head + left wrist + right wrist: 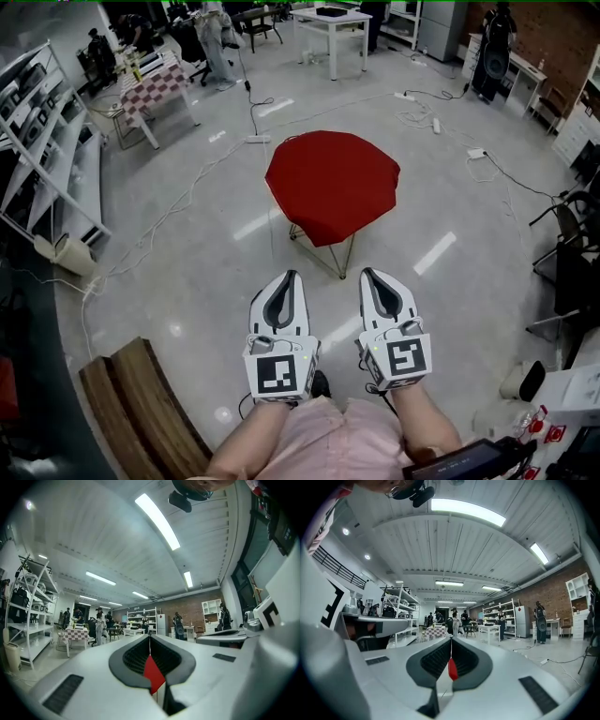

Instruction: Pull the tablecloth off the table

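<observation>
A red tablecloth (333,183) drapes over a small table in the middle of the floor, with thin metal table legs (328,253) showing under its near edge. My left gripper (289,276) and right gripper (367,273) hover side by side short of the table, both pointing at it, both shut and empty. Neither touches the cloth. In the left gripper view the jaws meet at the left gripper (150,641), and a sliver of red cloth (153,673) shows through the gap. The right gripper (451,644) shows a similar red sliver (452,668).
A wooden bench (141,403) lies at my lower left. White shelving (47,159) lines the left wall, with a checkered table (150,89) and a white table (333,23) farther back. Cables (422,117) trail over the floor beyond the table. Chairs (562,225) stand at the right.
</observation>
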